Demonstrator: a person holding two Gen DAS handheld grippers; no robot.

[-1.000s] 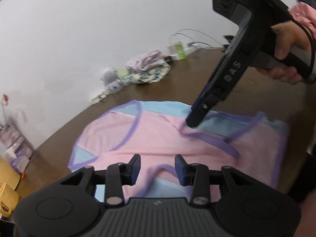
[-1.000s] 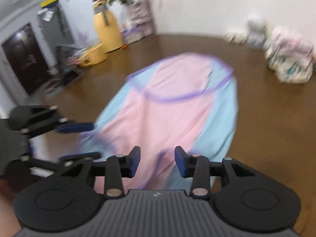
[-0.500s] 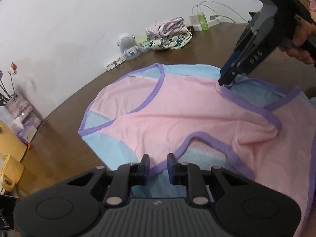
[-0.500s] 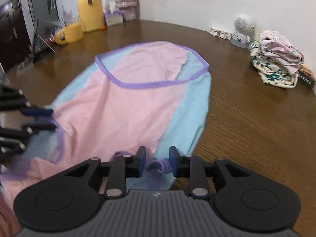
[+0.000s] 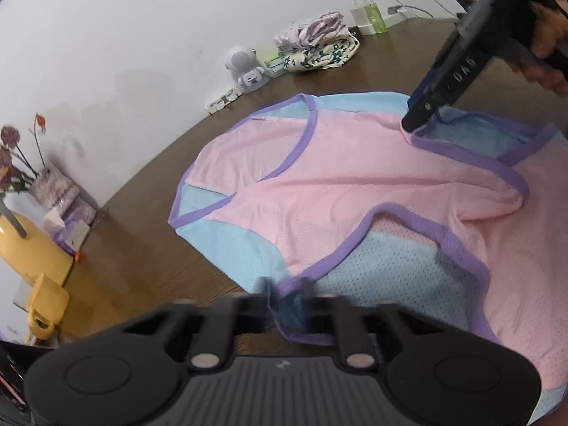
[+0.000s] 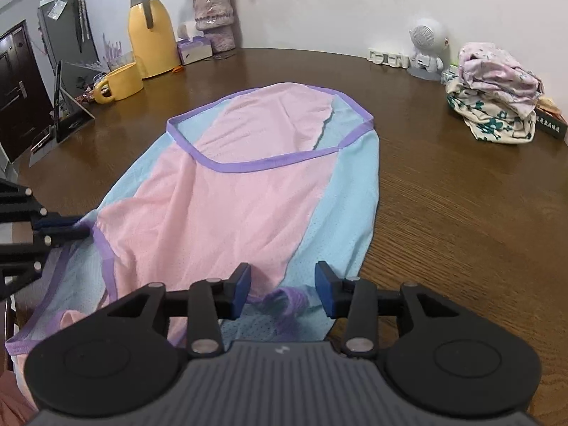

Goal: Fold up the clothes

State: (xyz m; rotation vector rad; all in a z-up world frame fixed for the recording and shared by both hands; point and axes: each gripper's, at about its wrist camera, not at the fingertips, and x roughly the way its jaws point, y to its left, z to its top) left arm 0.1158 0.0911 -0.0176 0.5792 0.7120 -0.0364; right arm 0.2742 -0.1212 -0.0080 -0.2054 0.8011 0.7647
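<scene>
One vest (image 6: 227,191), pink and blue with purple binding, lies flat on the brown surface (image 6: 461,220), its long axis running away from the right jaws toward the wall. Left gripper (image 5: 289,305) has its jaws clamped on a purple-edged strap. Right gripper (image 6: 283,289) has its jaws opening, a bunched purple strap loose between them. Beyond the right jaws stand a white robot figure (image 6: 424,51) and a folded pile (image 6: 495,96); to their left a yellow jug (image 6: 151,32) and mug (image 6: 119,83). "DAS" reads on the right gripper's arm
</scene>
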